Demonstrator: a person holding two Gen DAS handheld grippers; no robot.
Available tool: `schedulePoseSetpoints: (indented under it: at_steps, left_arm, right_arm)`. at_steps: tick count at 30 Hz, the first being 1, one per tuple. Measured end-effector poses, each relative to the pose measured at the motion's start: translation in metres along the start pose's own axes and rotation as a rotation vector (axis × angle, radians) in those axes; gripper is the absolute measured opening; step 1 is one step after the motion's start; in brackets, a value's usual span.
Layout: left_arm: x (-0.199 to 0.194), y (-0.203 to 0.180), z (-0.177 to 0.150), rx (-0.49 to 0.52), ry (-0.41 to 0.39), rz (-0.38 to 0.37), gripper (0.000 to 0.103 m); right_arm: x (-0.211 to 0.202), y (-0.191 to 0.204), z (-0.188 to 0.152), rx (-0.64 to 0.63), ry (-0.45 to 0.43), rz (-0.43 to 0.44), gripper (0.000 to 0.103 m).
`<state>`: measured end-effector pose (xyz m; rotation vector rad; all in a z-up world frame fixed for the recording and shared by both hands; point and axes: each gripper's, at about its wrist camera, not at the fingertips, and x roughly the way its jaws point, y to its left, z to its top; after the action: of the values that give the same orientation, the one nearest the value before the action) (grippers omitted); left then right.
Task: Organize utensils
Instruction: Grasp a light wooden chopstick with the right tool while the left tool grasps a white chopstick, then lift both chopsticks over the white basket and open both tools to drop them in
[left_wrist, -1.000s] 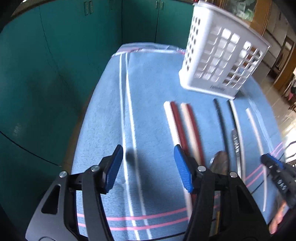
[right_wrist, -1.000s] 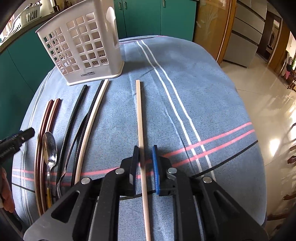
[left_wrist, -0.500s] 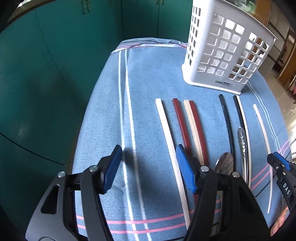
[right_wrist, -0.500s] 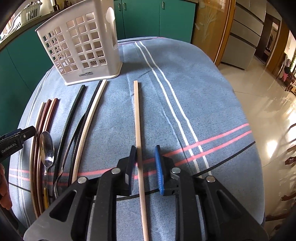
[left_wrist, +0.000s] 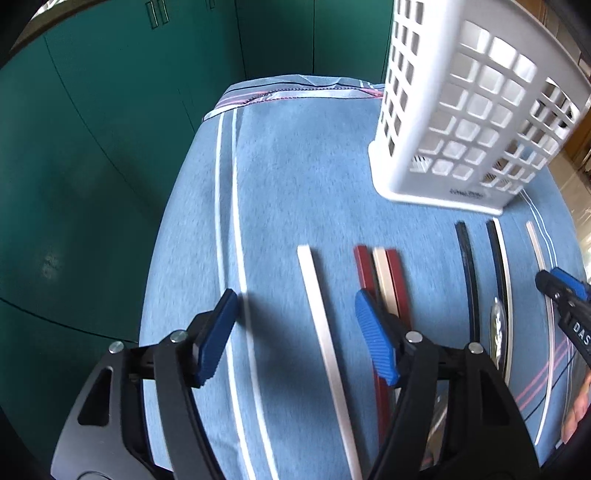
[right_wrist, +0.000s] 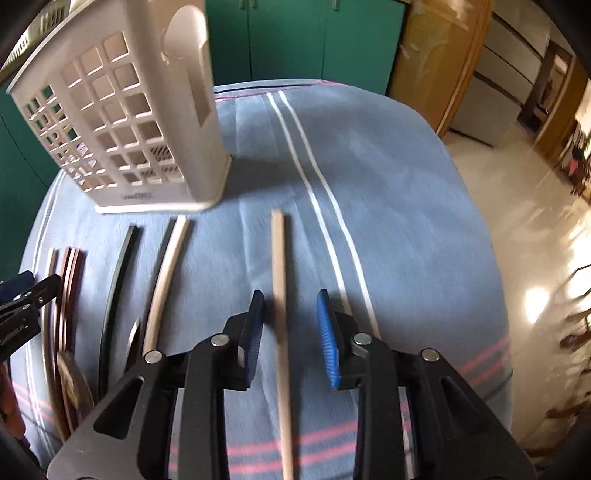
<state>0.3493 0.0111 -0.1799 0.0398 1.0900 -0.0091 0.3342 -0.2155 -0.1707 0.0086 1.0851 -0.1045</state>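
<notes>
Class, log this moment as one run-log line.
left gripper: open over white chopstick | right gripper: opening, tan chopstick between jaws, unpinched | basket: upright

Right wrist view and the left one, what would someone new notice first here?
The white lattice basket stands upright at the far end of the blue striped cloth. Chopsticks lie in a row before it; a tan chopstick runs between the open right gripper, a white chopstick between the open left gripper.

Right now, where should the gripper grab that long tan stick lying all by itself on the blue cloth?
Probably near its middle. The tan chopstick lies flat and thin, apart from the others, so come from above with a finger on each long side. The right gripper already straddles it, jaws just opening, not pressing.
</notes>
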Motion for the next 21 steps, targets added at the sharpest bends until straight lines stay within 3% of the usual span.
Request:
schedulePoseSetpoints:
  at_steps: [5,6,8,9,11,16,21]
  left_arm:
    - [0.013,0.003,0.021,0.011,0.04,-0.011,0.063]
    - [0.013,0.002,0.021,0.012,0.039,-0.016,0.059]
    - [0.011,0.001,0.021,0.023,0.029,-0.024,0.041]
    - [0.01,0.001,0.02,0.025,0.022,-0.026,0.035]
    - [0.007,0.001,0.017,0.015,0.011,-0.037,0.01]
    - [-0.005,0.007,0.009,-0.046,-0.007,-0.121,0.006]
    - [-0.064,0.015,0.008,-0.052,-0.147,-0.148,0.006]
  right_arm:
    - [0.012,0.01,0.025,-0.028,0.029,0.005,0.029]
    - [0.014,0.01,0.029,-0.026,0.039,0.018,0.022]
    - [0.014,0.011,0.03,-0.026,0.053,0.056,0.007]
    - [0.014,0.012,0.028,-0.036,0.05,0.052,0.007]
    - [0.012,0.014,0.024,-0.046,0.036,0.055,0.007]
    - [-0.011,0.006,0.013,-0.024,-0.01,0.106,0.007]
    - [-0.083,-0.007,0.006,-0.043,-0.133,0.158,0.007]
